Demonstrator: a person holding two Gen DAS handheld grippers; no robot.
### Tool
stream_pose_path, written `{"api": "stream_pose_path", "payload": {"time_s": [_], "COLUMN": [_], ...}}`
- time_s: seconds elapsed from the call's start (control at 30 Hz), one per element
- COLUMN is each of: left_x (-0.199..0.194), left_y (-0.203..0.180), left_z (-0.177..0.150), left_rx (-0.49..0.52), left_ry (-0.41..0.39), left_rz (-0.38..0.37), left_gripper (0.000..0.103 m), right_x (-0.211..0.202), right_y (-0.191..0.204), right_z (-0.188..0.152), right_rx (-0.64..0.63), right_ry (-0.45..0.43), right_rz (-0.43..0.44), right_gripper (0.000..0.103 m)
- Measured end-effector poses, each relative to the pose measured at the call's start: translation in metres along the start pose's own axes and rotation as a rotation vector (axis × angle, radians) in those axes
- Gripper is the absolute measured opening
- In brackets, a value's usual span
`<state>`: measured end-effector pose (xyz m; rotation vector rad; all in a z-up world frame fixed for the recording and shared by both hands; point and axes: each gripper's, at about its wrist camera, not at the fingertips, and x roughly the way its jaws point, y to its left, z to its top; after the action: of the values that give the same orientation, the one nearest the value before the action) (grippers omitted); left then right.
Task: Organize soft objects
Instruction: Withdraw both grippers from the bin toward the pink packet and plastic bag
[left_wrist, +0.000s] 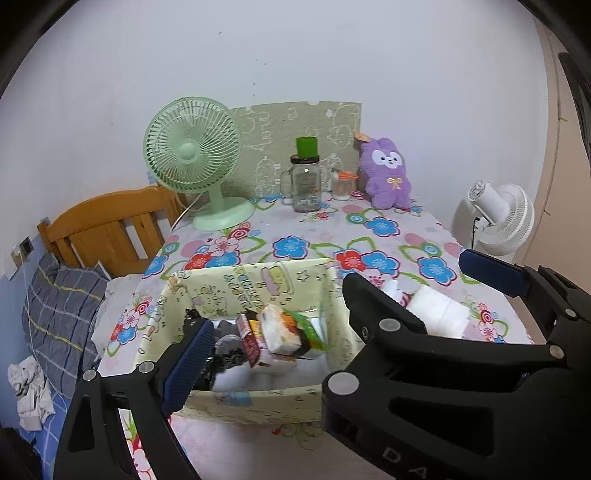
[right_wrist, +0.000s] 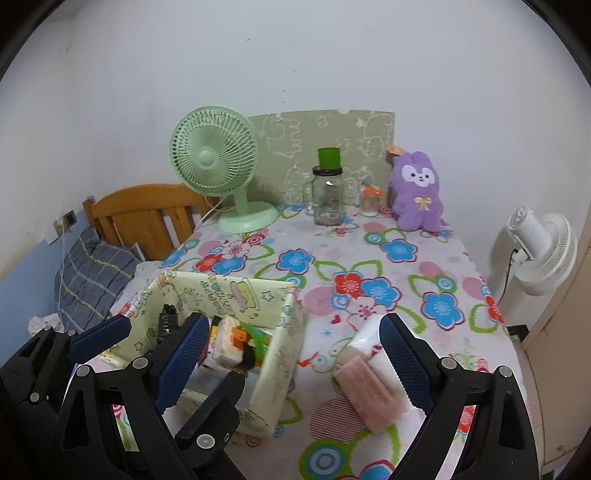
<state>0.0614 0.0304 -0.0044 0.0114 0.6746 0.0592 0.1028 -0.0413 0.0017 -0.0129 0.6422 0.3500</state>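
A cream printed storage box (left_wrist: 258, 400) is being kept at the near left of the floral surface (right_wrist: 406, 266), and it is already being filled: a tissue packet (left_wrist: 279, 328), other small packets and some dark fabric are lying inside. Just right of the box, outside it, a white tissue pack (right_wrist: 364, 339) and a pink folded cloth (right_wrist: 369, 391) are being left on the surface, touching each other. At the far edge, well apart from the box, a purple plush rabbit (right_wrist: 417, 192) is being propped upright.

The task is being judged as partly done: several soft items are boxed, while the pack, the cloth and possibly the plush are still waiting.

The left gripper (left_wrist: 273, 317) is being held wide open over the box, nothing between its fingers. The right gripper (right_wrist: 291, 362) is likewise being held wide open and empty, its right finger just beside the white pack and the cloth lying between the fingers.

Beyond these, a green desk fan (right_wrist: 214, 162), a glass jar (right_wrist: 327, 197) with a green cup (right_wrist: 329, 157) on it, and a white fan (right_wrist: 543, 251) off the right edge are being noted.
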Motion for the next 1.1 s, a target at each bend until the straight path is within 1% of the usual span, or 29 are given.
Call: {"api": "stream_pose_path", "payload": {"time_s": [0.23, 0.37, 0.6, 0.97, 1.1], "left_x": [-0.006, -0.008, -0.007, -0.008, -0.006], "left_y": [-0.023, -0.035, -0.059, -0.091, -0.098], "left_z": [0.000, 0.000, -0.001, -0.003, -0.006], "left_rx": [0.019, 0.013, 0.034, 0.058, 0.064], "left_ry": [-0.014, -0.015, -0.026, -0.045, -0.048], "left_rz": [-0.014, -0.025, -0.053, -0.098, -0.110], "left_gripper": [0.094, 0.094, 0.094, 0.094, 0.094], "right_x": [-0.015, -0.023, -0.035, -0.056, -0.057], "right_y": [-0.019, -0.031, -0.050, -0.079, -0.088], "right_z": [-0.004, -0.007, -0.010, -0.019, -0.024], "right_rx": [0.009, 0.021, -0.002, -0.022, -0.012], "right_ry": [-0.022, -0.039, -0.062, -0.092, -0.091], "right_rz": [-0.015, -0.029, -0.055, -0.139, -0.149], "right_gripper": [0.095, 0.095, 0.095, 0.095, 0.095]}}
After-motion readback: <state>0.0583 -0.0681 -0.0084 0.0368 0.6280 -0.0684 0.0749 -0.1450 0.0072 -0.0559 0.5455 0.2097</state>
